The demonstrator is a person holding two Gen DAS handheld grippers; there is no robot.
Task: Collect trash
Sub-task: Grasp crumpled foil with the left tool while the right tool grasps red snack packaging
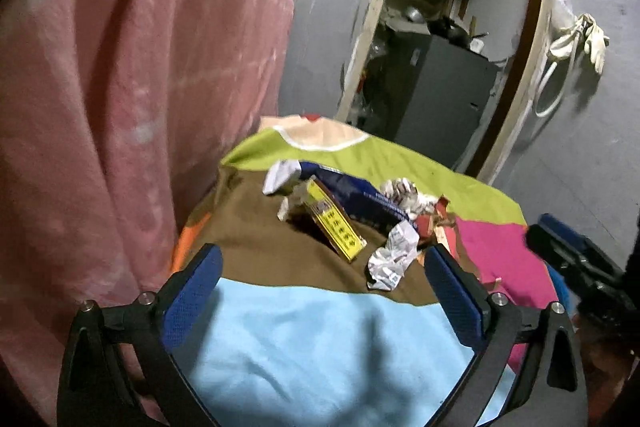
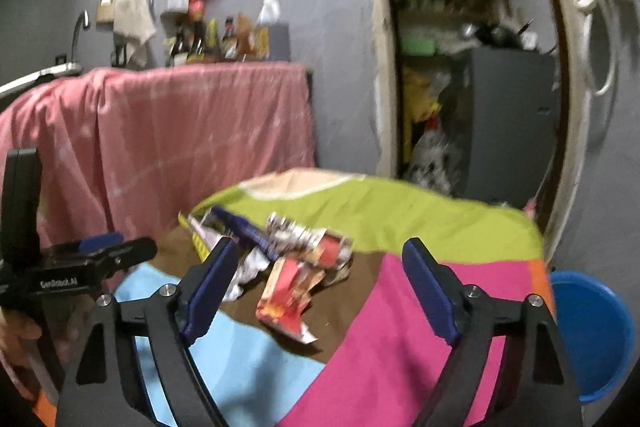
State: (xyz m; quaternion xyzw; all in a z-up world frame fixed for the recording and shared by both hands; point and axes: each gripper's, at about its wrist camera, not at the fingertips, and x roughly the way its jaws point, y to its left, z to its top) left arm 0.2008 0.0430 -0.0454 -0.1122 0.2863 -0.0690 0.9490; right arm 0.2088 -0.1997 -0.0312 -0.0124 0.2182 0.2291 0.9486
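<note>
A heap of trash lies on a table under a patchwork cloth (image 1: 304, 339). In the left wrist view it holds a yellow box (image 1: 336, 223), a dark blue packet (image 1: 352, 191), a white sock-like scrap (image 1: 280, 177) and crumpled white paper (image 1: 394, 255). My left gripper (image 1: 322, 263) hovers open just short of the heap, nothing between its blue pads. In the right wrist view a torn red wrapper (image 2: 288, 295) lies nearest, with the blue packet (image 2: 244, 231) and crumpled paper (image 2: 248, 273) behind. My right gripper (image 2: 320, 259) is open above the wrapper, not touching it.
A pink cloth (image 2: 180, 131) drapes a counter on the left with bottles (image 2: 224, 39) on top. A blue bucket (image 2: 592, 331) stands low on the right beside the table. Behind is a doorway with a grey cabinet (image 1: 440, 87). The other gripper (image 2: 80, 267) shows at the left edge.
</note>
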